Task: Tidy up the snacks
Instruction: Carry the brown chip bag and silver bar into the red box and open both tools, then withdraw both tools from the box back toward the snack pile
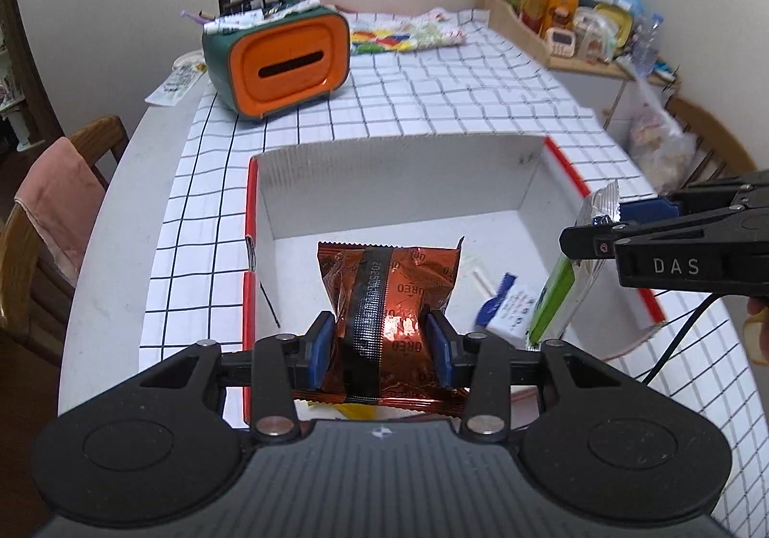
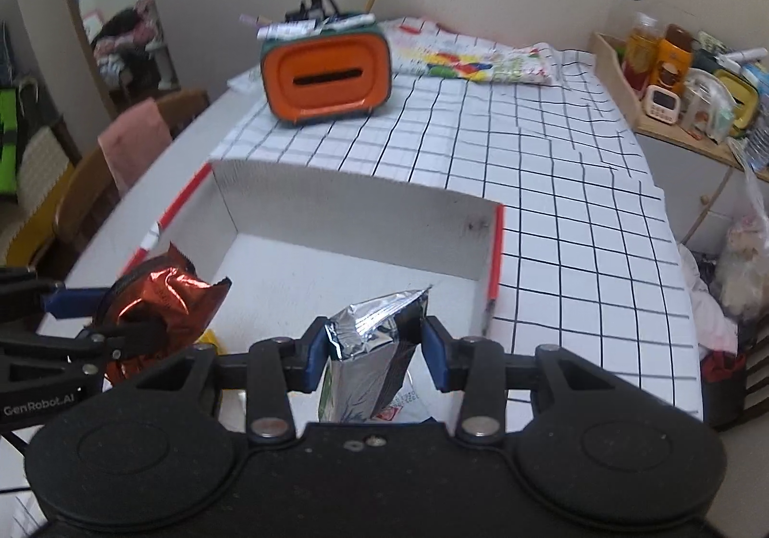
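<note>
Our left gripper [image 1: 379, 348] pinches a copper Oreo packet [image 1: 391, 293] between its blue pads, above the white box [image 1: 399, 173]. At three o'clock of it, our right gripper [image 2: 375, 353] grips a silver-and-green snack pouch [image 2: 372, 355] over the same box, on the checked tablecloth [image 2: 552, 182].

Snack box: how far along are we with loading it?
Done: a blue-and-white packet already lies in the white box, and something yellow shows under the left gripper. In hand: the left gripper grips the orange Oreo pack, the right gripper the silver-and-green pack, both over the box. Left: release both; no other loose snacks show.
</note>
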The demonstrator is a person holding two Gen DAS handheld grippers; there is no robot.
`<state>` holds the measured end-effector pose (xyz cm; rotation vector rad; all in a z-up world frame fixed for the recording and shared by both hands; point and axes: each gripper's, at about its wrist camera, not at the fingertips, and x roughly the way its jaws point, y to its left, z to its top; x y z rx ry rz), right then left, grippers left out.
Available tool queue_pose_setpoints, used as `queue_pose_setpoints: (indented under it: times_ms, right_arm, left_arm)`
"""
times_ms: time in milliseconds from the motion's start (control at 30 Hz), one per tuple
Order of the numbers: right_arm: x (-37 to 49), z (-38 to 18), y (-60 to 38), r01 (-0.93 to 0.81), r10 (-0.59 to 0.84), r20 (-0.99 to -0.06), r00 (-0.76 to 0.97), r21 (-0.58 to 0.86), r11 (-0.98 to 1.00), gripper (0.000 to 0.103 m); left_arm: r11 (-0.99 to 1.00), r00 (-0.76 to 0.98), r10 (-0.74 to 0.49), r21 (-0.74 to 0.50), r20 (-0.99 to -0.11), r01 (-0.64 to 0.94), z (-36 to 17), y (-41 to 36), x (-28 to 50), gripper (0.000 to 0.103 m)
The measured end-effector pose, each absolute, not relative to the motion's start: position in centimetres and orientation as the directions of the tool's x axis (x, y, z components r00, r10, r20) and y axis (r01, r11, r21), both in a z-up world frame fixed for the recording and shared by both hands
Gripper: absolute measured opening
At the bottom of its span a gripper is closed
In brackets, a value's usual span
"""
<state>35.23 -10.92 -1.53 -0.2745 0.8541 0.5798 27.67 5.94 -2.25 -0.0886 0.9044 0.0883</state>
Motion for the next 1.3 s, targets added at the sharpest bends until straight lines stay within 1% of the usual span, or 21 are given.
queue_pose_setpoints:
  times_ms: [200, 400, 567, 700, 867, 1067, 1200, 1300]
  right_arm:
    - [36.3, -2.7, -8.9, -0.62, 0.359, -0.805, 0.472, -0.015, 0.784, 0.04]
    - [37.6, -3.9, -7.5, -0.622, 0.351, -0.814, 0.462, -0.016, 0.783, 0.04]
    - [38.6, -5.3, -6.2, -0.609, 0.308, -0.836, 0.454, -0.039, 0.792, 0.04]
    - [39.1, -6.4, -6.0, -0.601, 0.305, -0.856, 0.418, -0.009, 0.799, 0.04]
    - [39.0, -7.4, -6.3, -0.593, 0.302, -0.866, 0.399, 0.007, 0.805, 0.04]
    - [38.2, -6.2, -7.6, -0.599, 0.346, -0.846, 0.406, 0.04, 0.8, 0.043]
    - [37.5, -5.3, -8.7, -0.598, 0.374, -0.832, 0.41, 0.064, 0.799, 0.045]
    - [36.6, -4.6, -9.5, -0.601, 0.395, -0.819, 0.415, 0.079, 0.795, 0.046]
  left_arm:
    - [0.993, 0.566, 0.062, -0.006, -0.822, -0.118, -4.0, 6.0, 29.1, 0.041]
    - [0.993, 0.523, 0.063, 0.001, -0.85, -0.117, -5.6, 6.1, 30.0, 0.041]
    - [0.994, 0.49, 0.069, 0.017, -0.869, -0.109, -6.7, 5.7, 30.4, 0.041]
    - [0.993, 0.475, 0.061, 0.003, -0.878, -0.122, -7.2, 5.8, 30.6, 0.042]
    - [0.992, 0.475, 0.056, -0.005, -0.878, -0.126, -7.3, 6.0, 30.6, 0.042]
    - [0.989, 0.496, 0.048, -0.028, -0.867, -0.146, -6.8, 6.2, 30.1, 0.043]
    - [0.989, 0.52, 0.036, -0.045, -0.853, -0.143, -6.0, 6.2, 29.5, 0.048]
    - [0.988, 0.541, 0.03, -0.056, -0.841, -0.141, -5.2, 6.0, 29.0, 0.049]
